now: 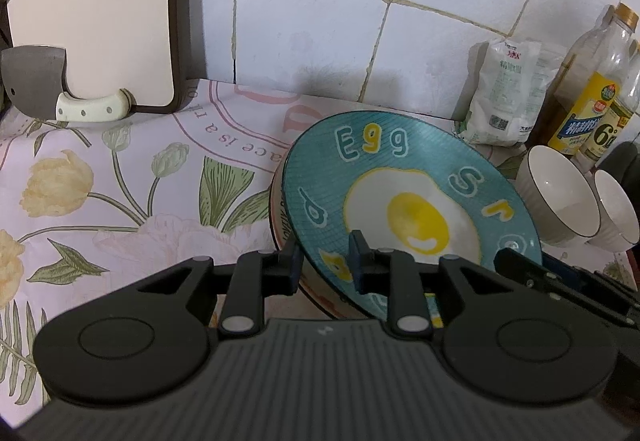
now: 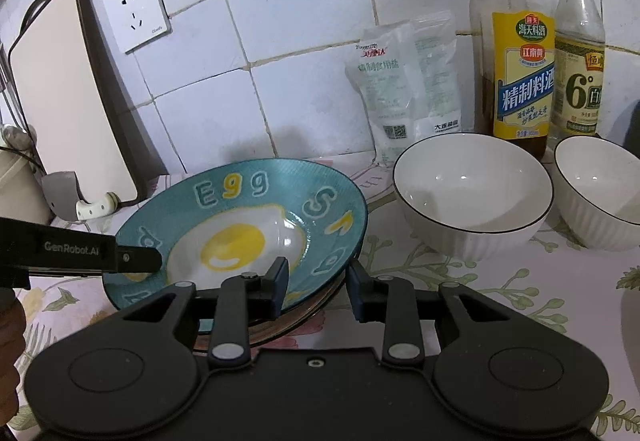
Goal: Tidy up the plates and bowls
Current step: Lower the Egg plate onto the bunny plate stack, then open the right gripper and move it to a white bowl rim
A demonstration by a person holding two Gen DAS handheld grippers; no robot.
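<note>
A teal plate (image 1: pixel 400 177) (image 2: pixel 248 209) with a fried-egg picture and letters lies on top of a pink-rimmed dish (image 1: pixel 286 229) (image 2: pixel 316 315) on the counter. My left gripper (image 1: pixel 324 259) straddles the plate's near-left rim, one finger outside and one over the inside, with slack around the rim. My right gripper (image 2: pixel 318 275) straddles the near-right rim the same way and is not pressing on it. Each gripper's fingers (image 1: pixel 520 265) (image 2: pixel 136 260) also show in the other's view. Two white ribbed bowls (image 2: pixel 472 193) (image 2: pixel 600 193) stand upright to the right.
A floral cloth (image 1: pixel 120 201) covers the counter. A cutting board (image 1: pixel 92 1) and a cleaver (image 1: pixel 36 81) lean on the tiled wall at the left. A salt bag (image 2: pixel 404 93) and two bottles (image 2: pixel 516 61) (image 2: pixel 580 53) stand behind the bowls. A wall socket (image 2: pixel 136 17) is above.
</note>
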